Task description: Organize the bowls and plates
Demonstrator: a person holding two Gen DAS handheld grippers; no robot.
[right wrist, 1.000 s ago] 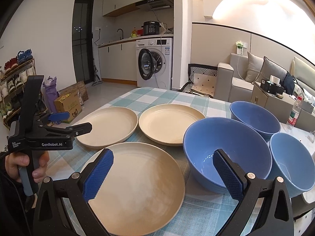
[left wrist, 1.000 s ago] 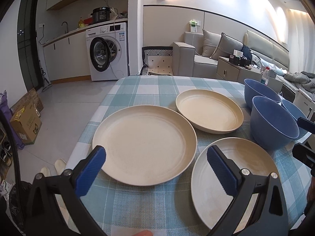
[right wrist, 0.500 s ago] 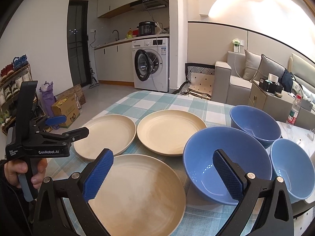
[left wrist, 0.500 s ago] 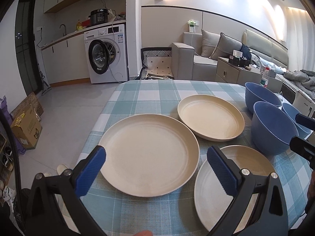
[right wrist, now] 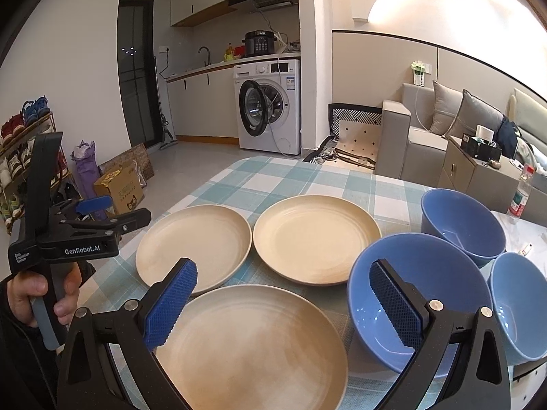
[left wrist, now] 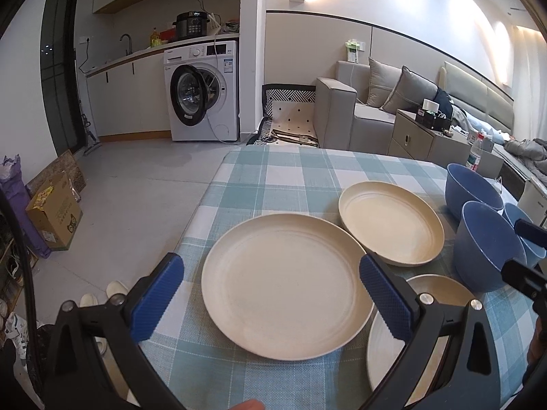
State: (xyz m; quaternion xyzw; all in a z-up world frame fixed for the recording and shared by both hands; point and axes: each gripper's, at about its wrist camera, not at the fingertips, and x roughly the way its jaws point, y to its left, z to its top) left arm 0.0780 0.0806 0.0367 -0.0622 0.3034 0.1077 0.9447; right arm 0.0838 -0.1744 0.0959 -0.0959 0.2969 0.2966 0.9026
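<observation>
black grippers (right wrist: 277, 304) — blue ridged pads (right wrist: 171, 304), silver screws

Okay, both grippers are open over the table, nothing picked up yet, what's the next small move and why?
Probably lower the left gripper onto the near rim of the large beige plate framed between its open jaws. All three plates and three blue bowls lie separate on the checked tablecloth, nothing stacked, and the right gripper holds nothing.
</observation>
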